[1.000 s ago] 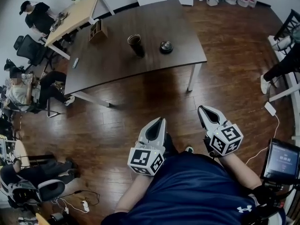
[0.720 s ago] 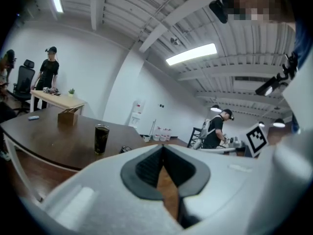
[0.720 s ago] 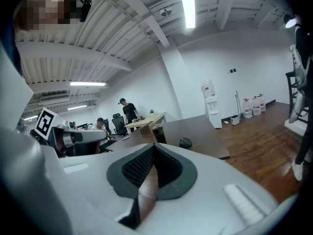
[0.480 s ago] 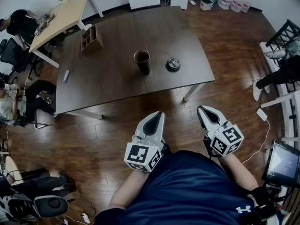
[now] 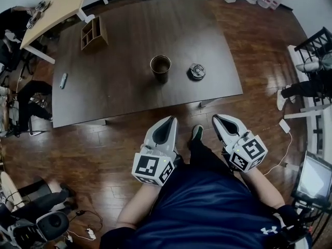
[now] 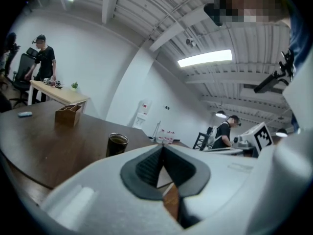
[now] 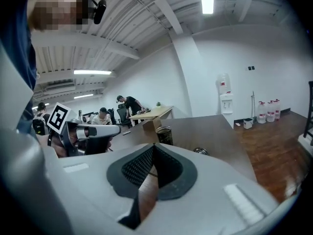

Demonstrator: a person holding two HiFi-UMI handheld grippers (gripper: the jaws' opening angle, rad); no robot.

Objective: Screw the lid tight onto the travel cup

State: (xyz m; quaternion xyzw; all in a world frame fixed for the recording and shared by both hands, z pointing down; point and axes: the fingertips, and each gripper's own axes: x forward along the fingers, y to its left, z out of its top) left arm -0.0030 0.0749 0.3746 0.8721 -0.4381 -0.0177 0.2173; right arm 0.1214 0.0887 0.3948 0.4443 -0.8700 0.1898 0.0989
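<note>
A dark travel cup (image 5: 161,68) stands upright and lidless on the brown table (image 5: 119,82). Its round lid (image 5: 196,71) lies on the table just right of it, apart from it. Both grippers hang over the floor in front of the table, well short of its near edge. My left gripper (image 5: 170,120) is shut and holds nothing. My right gripper (image 5: 219,119) is also shut and holds nothing. In the left gripper view the cup (image 6: 117,144) rises beyond the jaws. In the right gripper view the cup (image 7: 164,135) and the lid (image 7: 200,151) show past the jaws.
A wooden organiser box (image 5: 94,32) sits at the table's far left and a small remote (image 5: 63,80) near its left edge. A light wooden desk (image 5: 57,4) stands beyond. Seated people (image 5: 21,95) are at the left, another person's legs (image 5: 303,90) at the right, a screen (image 5: 314,178) at lower right.
The head view has moved closer to the table, so the cup and lid sit lower and nearer in frame. Both grippers have stayed shut and shifted only slightly.
</note>
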